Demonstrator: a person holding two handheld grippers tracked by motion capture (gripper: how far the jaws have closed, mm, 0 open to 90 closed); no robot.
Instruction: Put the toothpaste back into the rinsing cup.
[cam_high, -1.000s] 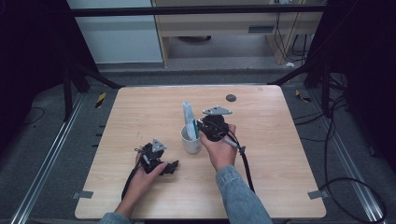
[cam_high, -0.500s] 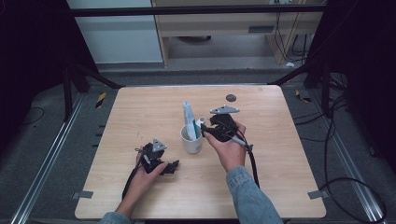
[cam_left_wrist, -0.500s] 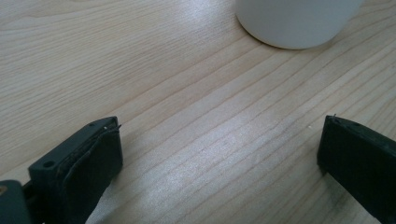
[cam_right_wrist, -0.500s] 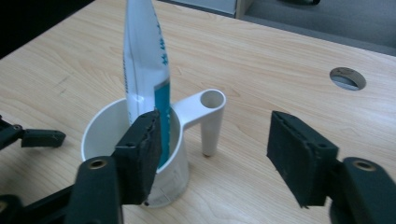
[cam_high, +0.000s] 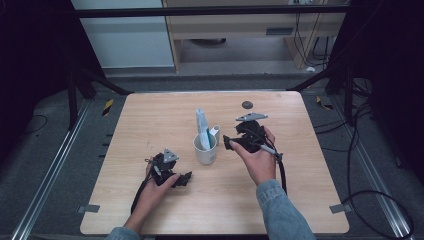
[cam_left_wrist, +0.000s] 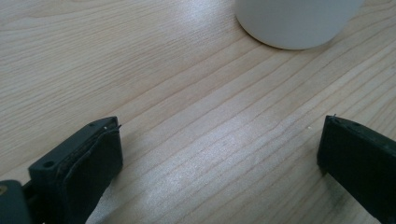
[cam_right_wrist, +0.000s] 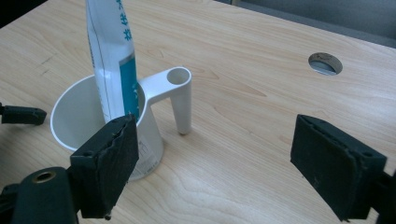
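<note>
Wooden counter (cam_high: 150, 120) is carrying a cup (cam_high: 205, 149) holding a blue-lettered tube (cam_right_wrist: 112, 56), writing unreadable; beside the cup, right gripper (cam_right_wrist: 215, 163) has just been opening, nothing between its jaws, left gripper (cam_left_wrist: 219, 158) is gaping empty.

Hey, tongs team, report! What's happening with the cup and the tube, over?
Right tongs just opened, empty, beside cup. Tube standing in cup. Left tongs open on table. Nothing blocking.

Cup (cam_left_wrist: 299, 21) cropped by top edge, toothpaste tube (cam_right_wrist: 112, 56) top cut off, print unreadable
</note>
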